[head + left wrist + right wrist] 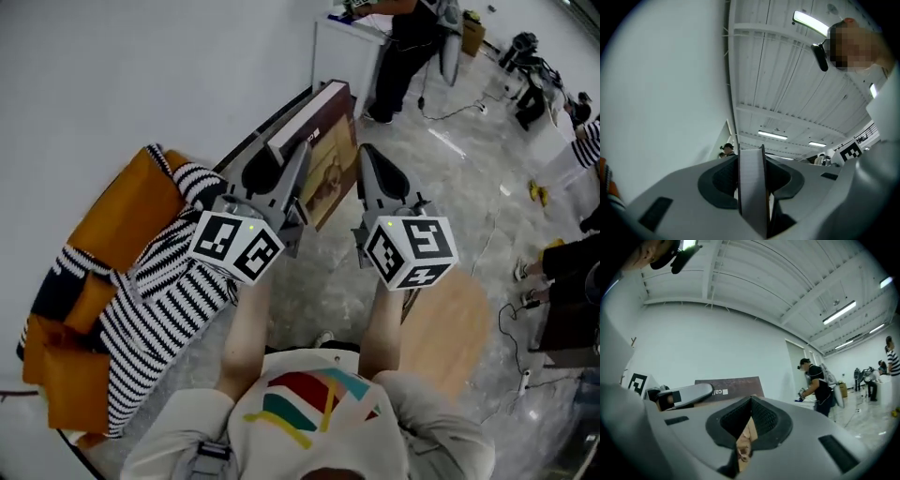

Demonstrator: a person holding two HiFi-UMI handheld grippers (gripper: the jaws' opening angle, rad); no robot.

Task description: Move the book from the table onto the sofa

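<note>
A brown hardcover book (325, 155) hangs in the air between both grippers, standing on edge above the floor. My left gripper (292, 164) is shut on its spine-side edge; in the left gripper view the white page block (752, 187) fills the gap between the jaws. My right gripper (371, 167) is shut on the cover's other side, and a strip of cover (744, 442) sits between its pads (764, 420). The sofa (112, 225), orange with a black-and-white striped throw (169, 300), lies to the left of the book.
A round wooden table (455, 328) stands behind my right arm. A person in black (405, 42) works at a white table (342, 37) at the back. Cables and other people are at the right edge. A white wall runs behind the sofa.
</note>
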